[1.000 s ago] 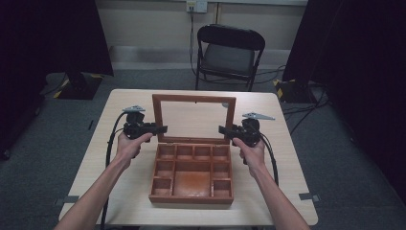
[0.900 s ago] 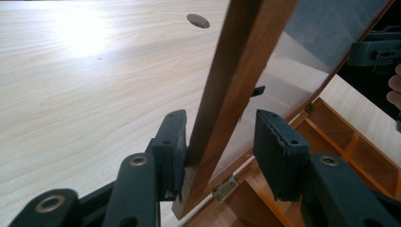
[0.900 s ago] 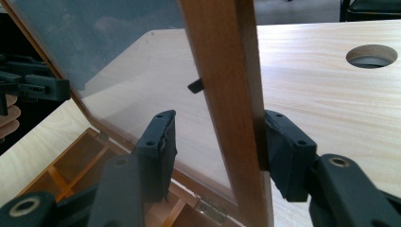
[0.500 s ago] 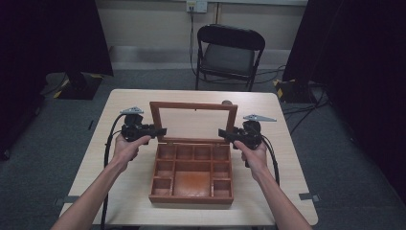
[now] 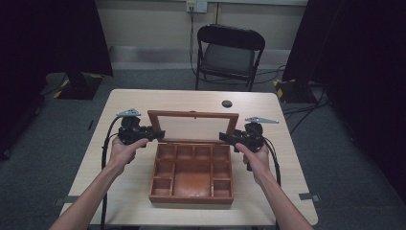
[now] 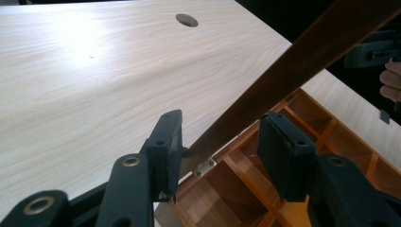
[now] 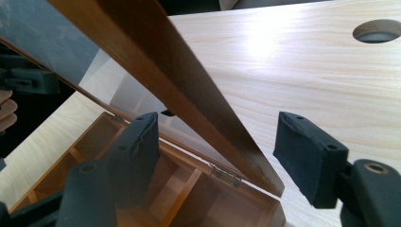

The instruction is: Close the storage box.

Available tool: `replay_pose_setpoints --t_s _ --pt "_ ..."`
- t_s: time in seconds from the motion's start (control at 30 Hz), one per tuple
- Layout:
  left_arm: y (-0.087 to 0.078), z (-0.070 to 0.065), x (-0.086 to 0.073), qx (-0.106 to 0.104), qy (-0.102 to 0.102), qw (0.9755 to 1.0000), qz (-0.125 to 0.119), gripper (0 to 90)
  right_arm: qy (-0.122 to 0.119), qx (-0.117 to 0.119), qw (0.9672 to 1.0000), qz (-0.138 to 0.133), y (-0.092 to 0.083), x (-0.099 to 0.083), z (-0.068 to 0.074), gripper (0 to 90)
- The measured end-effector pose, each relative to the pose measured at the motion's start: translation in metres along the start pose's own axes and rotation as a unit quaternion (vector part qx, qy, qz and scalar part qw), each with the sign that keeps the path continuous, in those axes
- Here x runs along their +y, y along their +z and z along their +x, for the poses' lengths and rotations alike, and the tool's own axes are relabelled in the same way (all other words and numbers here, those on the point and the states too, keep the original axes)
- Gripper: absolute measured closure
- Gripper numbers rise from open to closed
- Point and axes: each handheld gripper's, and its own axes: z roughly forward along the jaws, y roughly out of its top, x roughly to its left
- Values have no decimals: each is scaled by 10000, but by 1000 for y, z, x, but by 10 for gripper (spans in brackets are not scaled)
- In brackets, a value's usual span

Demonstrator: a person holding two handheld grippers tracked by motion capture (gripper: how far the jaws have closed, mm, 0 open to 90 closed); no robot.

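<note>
A pale wooden table (image 5: 134,191) carries a brown compartmented wooden box (image 5: 191,170) at frame centre, its glass-paned lid (image 5: 193,125) raised. Left gripper (image 5: 154,134) and right gripper (image 5: 226,137) straddle the lid's side rails, jaws wide; closing probably comes next.

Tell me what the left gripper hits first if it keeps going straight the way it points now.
Most likely the side rail of the wooden box's open lid. The left gripper is open with that rail running between its jaws, close to the hinge, so pushing on would meet the frame almost at once; exact depth is unclear.
</note>
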Motion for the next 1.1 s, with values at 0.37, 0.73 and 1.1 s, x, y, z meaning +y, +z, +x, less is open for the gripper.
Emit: replay_pose_setpoints --t_s 0.37,0.73,1.1 --pt "-8 -12 -1 407 74 9991 26 391 35 -59 9999 -113 -12 -6 0 301" --pt "-2 -16 -8 291 38 9995 98 265 -54 -152 9998 92 -16 -13 2 277" --pt "-2 -19 -6 271 53 9995 132 236 54 -333 9993 144 -34 -20 -5 292"
